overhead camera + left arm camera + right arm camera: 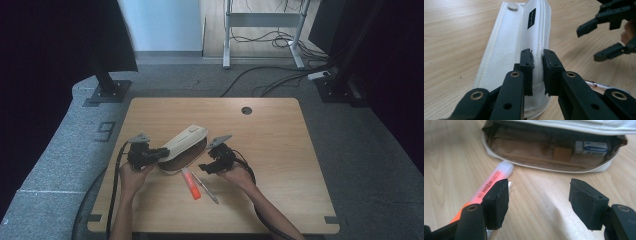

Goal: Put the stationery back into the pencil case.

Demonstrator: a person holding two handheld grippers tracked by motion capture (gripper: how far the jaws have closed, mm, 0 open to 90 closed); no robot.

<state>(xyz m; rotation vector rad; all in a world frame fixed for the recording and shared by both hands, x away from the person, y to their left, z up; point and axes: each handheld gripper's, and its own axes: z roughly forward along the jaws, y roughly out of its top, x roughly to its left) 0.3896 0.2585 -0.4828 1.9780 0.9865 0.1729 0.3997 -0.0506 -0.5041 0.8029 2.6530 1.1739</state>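
Both forearms came in from the near edge of the table (280, 130). The left gripper (538, 65) was pinched on the upper flap of the white pencil case (519, 40), holding it open. The right gripper (537, 195) hovered with jaws apart and nothing between them. The case lay mid-table, its long axis running diagonally away to the right. An orange highlighter (489, 185) pointed at its mouth; an eraser (591, 147) inside bore blue lettering, unreadable.
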